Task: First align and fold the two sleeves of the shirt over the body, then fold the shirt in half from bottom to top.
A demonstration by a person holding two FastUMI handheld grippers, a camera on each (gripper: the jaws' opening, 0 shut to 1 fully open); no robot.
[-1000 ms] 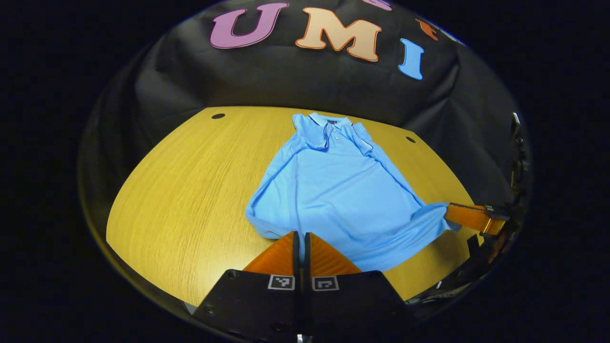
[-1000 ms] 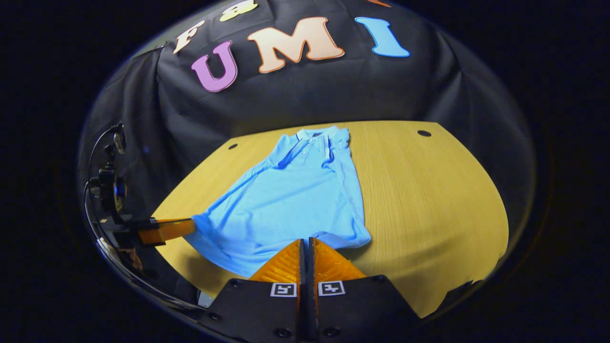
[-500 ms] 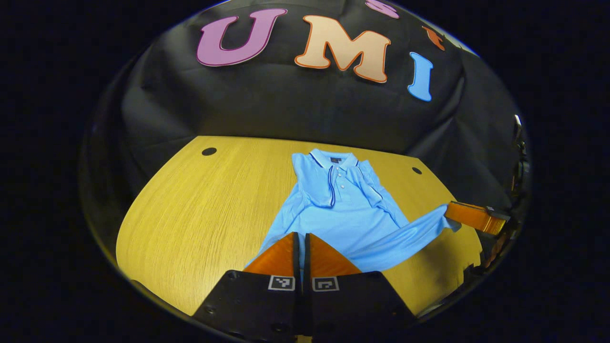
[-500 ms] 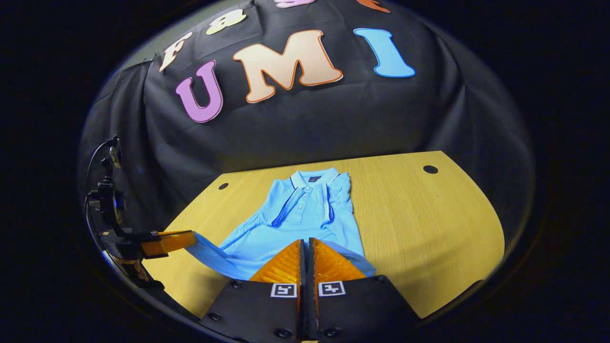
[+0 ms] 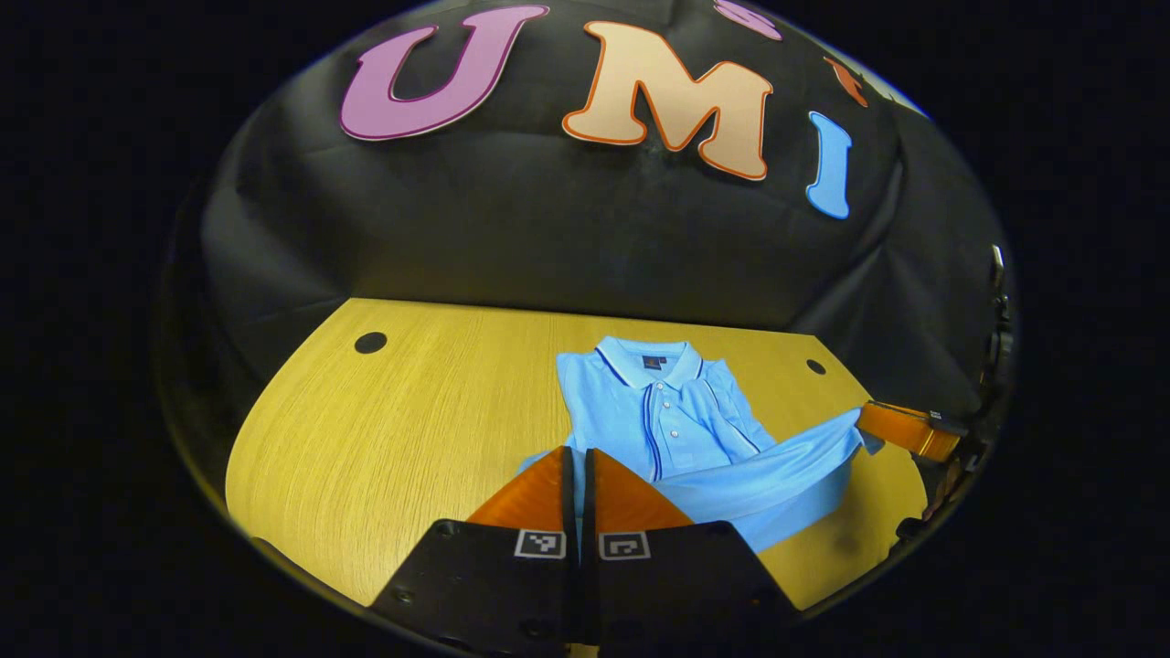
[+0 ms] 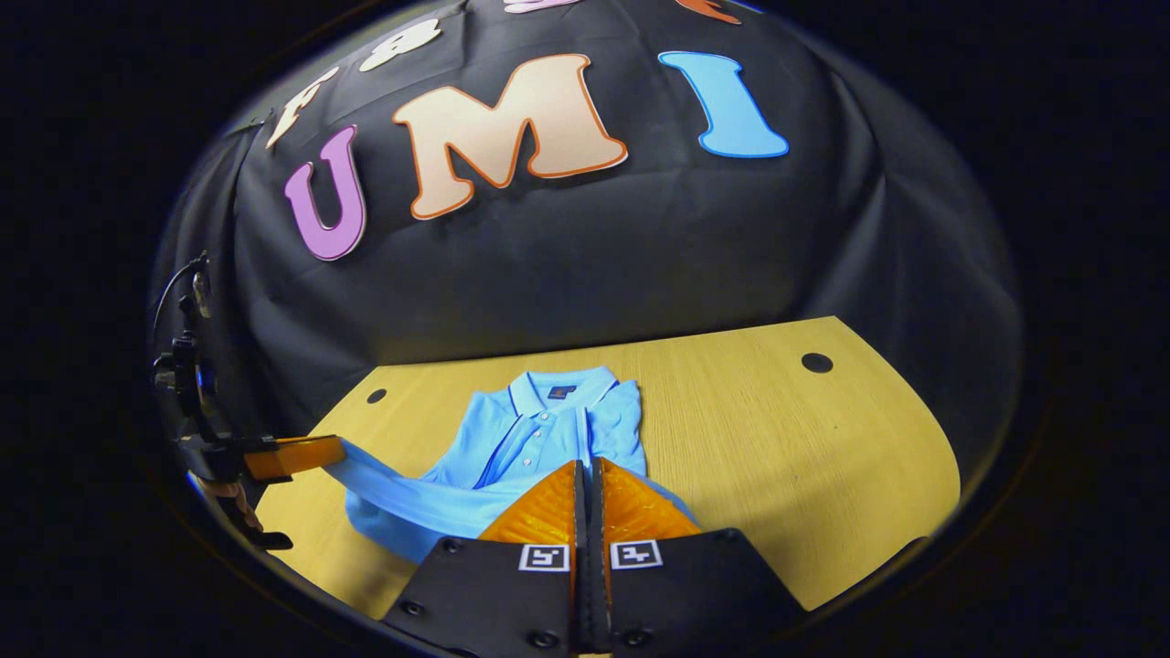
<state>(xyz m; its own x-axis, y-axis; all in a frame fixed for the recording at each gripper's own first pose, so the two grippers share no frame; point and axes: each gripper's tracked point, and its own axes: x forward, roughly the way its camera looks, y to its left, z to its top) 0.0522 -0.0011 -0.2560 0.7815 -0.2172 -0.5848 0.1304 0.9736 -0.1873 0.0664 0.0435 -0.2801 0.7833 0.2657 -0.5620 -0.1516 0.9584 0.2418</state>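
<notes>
The shirt [image 5: 672, 429], a blue polo, lies on the wooden table [image 5: 402, 411] with its collar toward the booth wall and both sleeves folded in over the body. The left gripper [image 5: 576, 457] has its fingers [image 5: 535, 489] pressed together, with a thin strip of the hem visible in the slit between them; it is clamped on the left corner of the hem. In the right gripper view, the right gripper [image 6: 586, 471] likewise has its fingers [image 6: 548, 507] closed on the right corner of the hem. The hem is raised off the table and stretched taut as a band between the two grippers, above the lower part of the body. The collar and button placket remain flat on the table and uncovered. In the left gripper view the right gripper [image 5: 900, 428] appears at the right edge, holding the far end of the band. In the right gripper view the left gripper [image 6: 292, 455] appears at the left edge, holding the opposite end.
</notes>
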